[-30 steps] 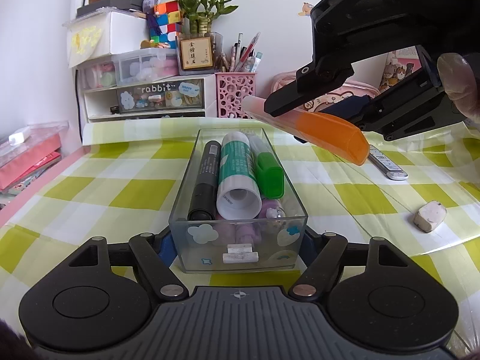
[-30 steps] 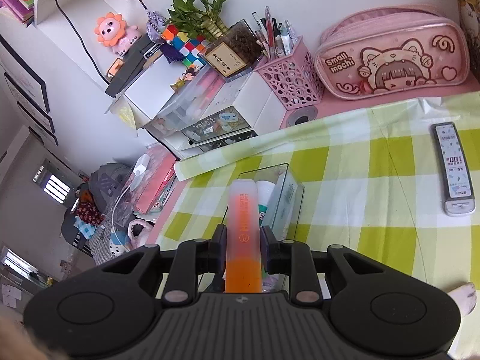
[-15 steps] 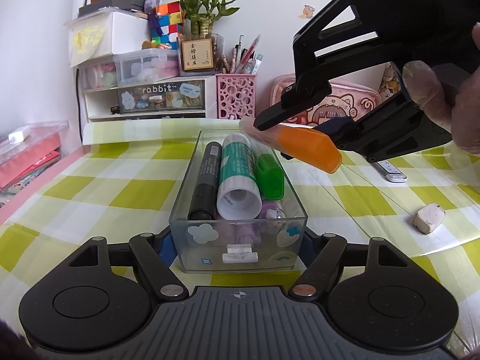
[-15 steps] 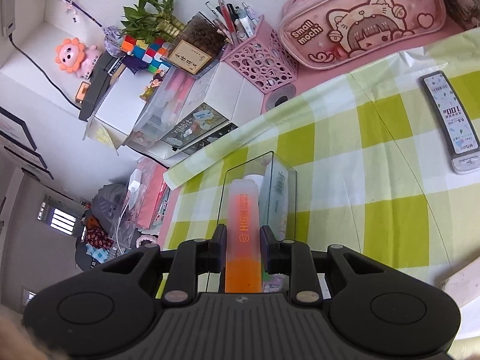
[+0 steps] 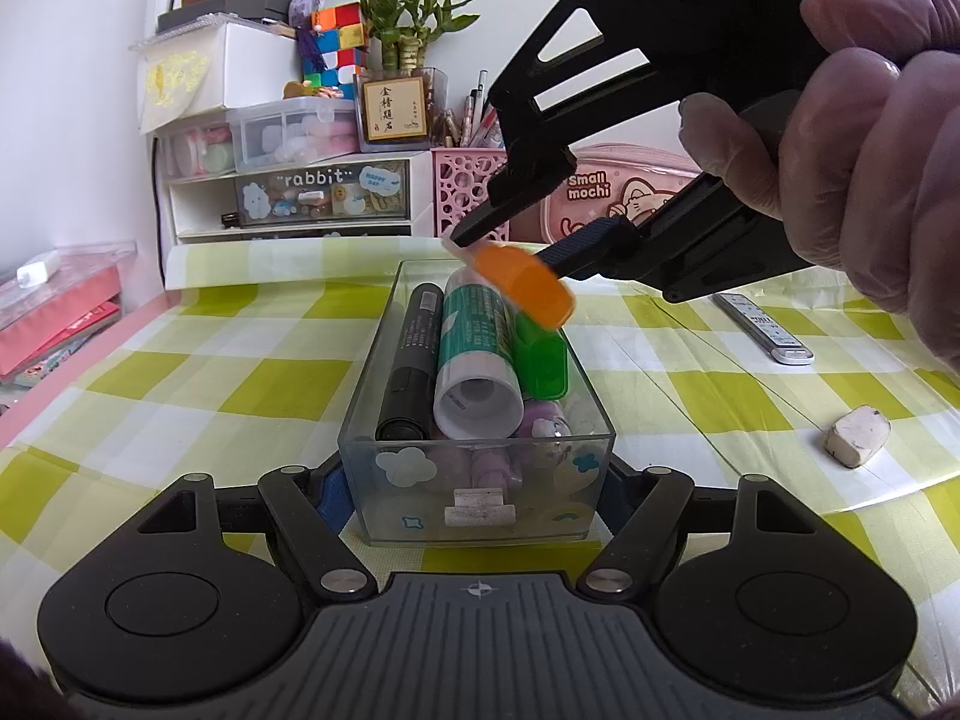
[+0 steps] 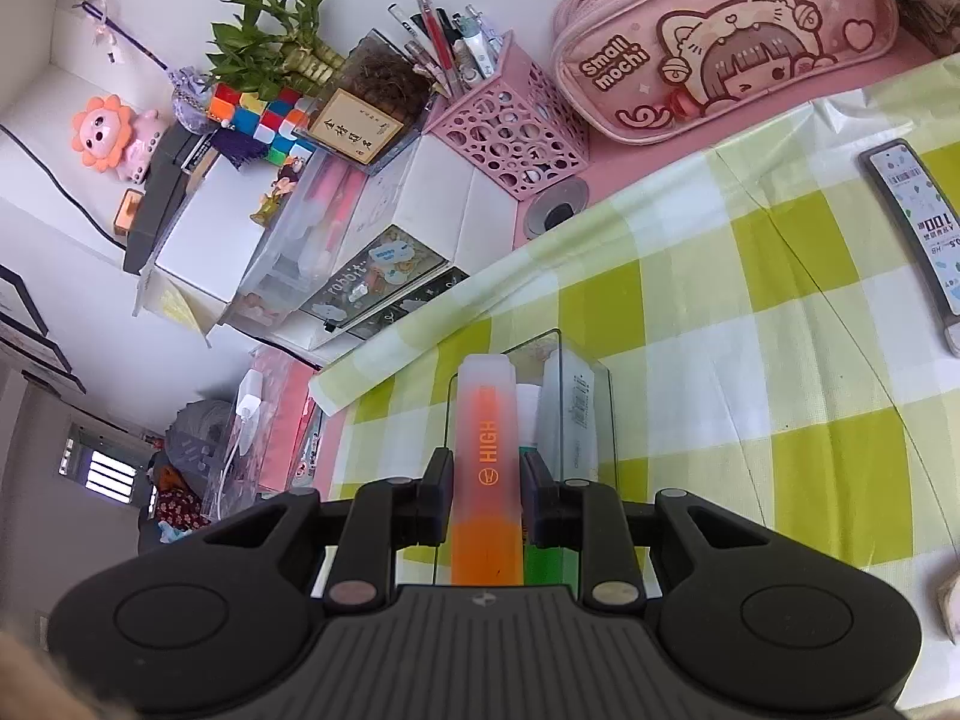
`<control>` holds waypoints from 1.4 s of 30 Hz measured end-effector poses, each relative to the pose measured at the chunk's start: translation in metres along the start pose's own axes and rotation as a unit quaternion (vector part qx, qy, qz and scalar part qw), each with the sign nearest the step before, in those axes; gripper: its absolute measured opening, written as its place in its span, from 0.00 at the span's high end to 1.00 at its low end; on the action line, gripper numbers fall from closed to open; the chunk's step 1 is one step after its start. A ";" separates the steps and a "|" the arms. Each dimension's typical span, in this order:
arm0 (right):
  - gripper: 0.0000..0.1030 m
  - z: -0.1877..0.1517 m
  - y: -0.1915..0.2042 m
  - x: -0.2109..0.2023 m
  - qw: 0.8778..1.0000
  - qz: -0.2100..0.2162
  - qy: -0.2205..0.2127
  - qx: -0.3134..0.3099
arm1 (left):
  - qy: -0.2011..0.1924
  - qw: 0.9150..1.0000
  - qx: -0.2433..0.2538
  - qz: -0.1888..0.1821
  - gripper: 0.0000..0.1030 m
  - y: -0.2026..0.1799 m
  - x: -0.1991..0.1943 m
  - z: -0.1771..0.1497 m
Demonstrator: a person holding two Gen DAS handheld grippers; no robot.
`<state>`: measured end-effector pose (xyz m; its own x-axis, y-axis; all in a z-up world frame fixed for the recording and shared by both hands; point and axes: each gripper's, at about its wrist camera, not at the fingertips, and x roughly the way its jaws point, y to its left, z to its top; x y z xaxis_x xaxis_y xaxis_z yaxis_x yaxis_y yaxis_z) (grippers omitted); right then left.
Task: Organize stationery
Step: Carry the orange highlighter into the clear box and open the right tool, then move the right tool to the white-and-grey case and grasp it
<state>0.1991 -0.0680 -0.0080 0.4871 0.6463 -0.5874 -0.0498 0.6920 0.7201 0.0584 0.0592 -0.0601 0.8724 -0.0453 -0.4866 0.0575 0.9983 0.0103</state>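
Observation:
A clear plastic box (image 5: 480, 468) stands on the checked cloth, held between the fingers of my left gripper (image 5: 474, 498). It holds a black marker (image 5: 411, 372), a green-and-white glue stick (image 5: 474, 360), a green highlighter (image 5: 540, 354) and small pale items. My right gripper (image 6: 485, 501) is shut on an orange highlighter (image 6: 486, 468) and holds it tilted just above the far end of the box (image 6: 591, 414). In the left wrist view the orange highlighter (image 5: 519, 285) hangs over the glue stick.
A white eraser (image 5: 855, 435) and a flat lead case (image 5: 762, 327) lie on the cloth to the right. At the back stand a pink pen holder (image 6: 510, 132), a pink pencil case (image 6: 720, 42) and white drawers (image 5: 288, 192).
My right gripper has carried the orange highlighter leftward and down, from beside the box to over its far end. The left gripper and the box have stayed still.

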 end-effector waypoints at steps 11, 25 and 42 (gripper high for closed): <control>0.75 -0.001 -0.002 -0.016 1.000 -0.004 -0.012 -0.027 | 0.000 1.000 0.000 0.000 0.29 0.000 0.000 0.000; 0.42 -0.005 -0.067 -0.099 0.978 -0.141 -0.124 -0.087 | -0.001 1.000 0.001 0.001 0.29 0.000 0.000 0.000; 0.31 -0.009 -0.092 -0.074 0.946 -0.255 -0.093 -0.178 | 0.001 1.000 0.004 -0.004 0.29 0.000 0.000 0.000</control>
<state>0.1594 -0.1765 -0.0341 0.6705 0.1548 -0.7256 -0.0413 0.9843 0.1718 0.0583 0.0594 -0.0603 0.8709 -0.0536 -0.4886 0.0688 0.9975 0.0131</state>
